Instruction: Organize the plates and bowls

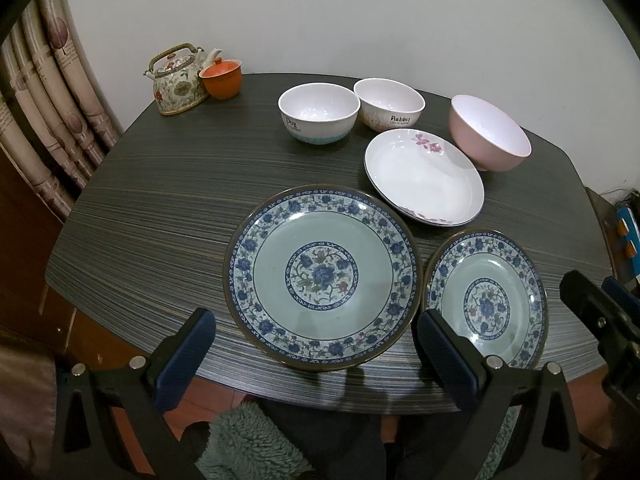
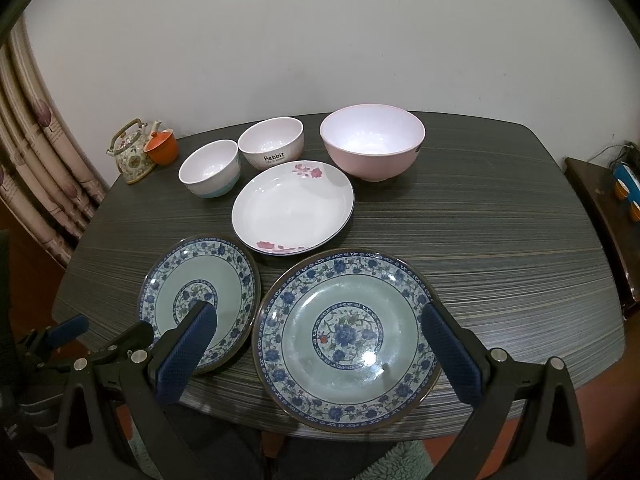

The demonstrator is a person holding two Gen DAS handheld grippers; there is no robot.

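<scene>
While both hand-held grippers (image 1: pixel 316 344) (image 2: pixel 320 340) hang spread, teapot (image 1: pixel 176 80) and orange cup (image 1: pixel 221 78) crowd the table's (image 1: pixel 160 200) far corner.

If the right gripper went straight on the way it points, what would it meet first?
Probably the blue-patterned plate lying between the open fingers of the right gripper, near the table edge. Beyond it comes the white flowered plate. Height above the table is unclear.

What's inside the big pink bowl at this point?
Nothing visible: the pink bowl shows a bare white interior in the right wrist view. In the left wrist view its near wall covers part of the bottom. Both grippers are open and away from it.
</scene>
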